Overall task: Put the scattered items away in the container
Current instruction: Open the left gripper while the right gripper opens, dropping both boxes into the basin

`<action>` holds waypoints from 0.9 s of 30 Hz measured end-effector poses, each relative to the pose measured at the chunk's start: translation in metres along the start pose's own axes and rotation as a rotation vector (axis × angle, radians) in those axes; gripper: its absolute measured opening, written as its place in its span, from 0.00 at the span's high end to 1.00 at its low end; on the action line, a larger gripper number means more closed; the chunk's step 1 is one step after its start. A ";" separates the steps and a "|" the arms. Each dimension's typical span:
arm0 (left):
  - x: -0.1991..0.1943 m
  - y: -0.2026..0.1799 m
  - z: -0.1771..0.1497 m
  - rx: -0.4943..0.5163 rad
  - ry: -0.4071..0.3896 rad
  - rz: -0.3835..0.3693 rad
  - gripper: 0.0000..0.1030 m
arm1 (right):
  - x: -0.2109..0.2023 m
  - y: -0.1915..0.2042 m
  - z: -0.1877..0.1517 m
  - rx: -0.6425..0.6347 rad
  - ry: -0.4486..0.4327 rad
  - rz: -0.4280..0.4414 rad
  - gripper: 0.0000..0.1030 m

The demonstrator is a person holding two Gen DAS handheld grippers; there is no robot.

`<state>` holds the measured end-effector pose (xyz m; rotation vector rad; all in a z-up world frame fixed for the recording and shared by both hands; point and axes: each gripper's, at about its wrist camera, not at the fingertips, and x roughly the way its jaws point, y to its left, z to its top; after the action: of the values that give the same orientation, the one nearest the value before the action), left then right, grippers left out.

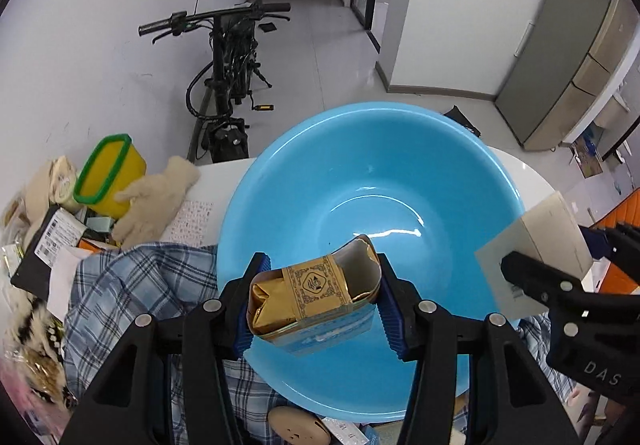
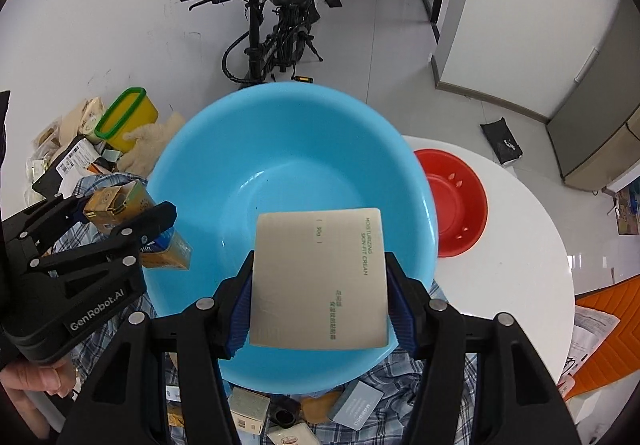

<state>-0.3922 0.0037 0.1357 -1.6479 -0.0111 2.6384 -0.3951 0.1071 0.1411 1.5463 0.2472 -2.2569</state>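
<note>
- Our left hand-held gripper [image 1: 320, 299] is clamped on an opened blue carton [image 1: 316, 305] with gold packets inside; both blue pads press on its sides.
- We hold this carton above the near part of the blue basin [image 1: 400, 181], tilted downwards.
- Our right hand-held gripper [image 2: 320, 301] is clamped on a flat beige cream box [image 2: 320, 277], and its pads touch the two side edges of the box.
- This box hangs over the near rim of the basin, with its printed face towards the camera.
- The basin stands on a white table [image 2: 512, 269], and its inside looks bare and shiny.
- A plaid shirt [image 1: 136, 285] lies under the near and left edge of the basin.
- To the left we see a beige glove [image 1: 156, 201], touching a yellow container with a green rim [image 1: 110, 173], and a heap of small packages behind them.
- A red bowl [image 2: 456, 201] sits just beside the basin on the right.
- Several small boxes [image 2: 352, 405] rest on the shirt near us.
</note>
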 end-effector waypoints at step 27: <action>0.018 0.010 -0.001 -0.021 0.026 0.062 0.14 | 0.017 -0.015 -0.005 0.077 -0.012 0.011 0.33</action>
<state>-0.3996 -0.0055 0.1193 -1.7167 0.0133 2.6706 -0.4028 0.1188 0.1225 1.5682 0.1494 -2.2915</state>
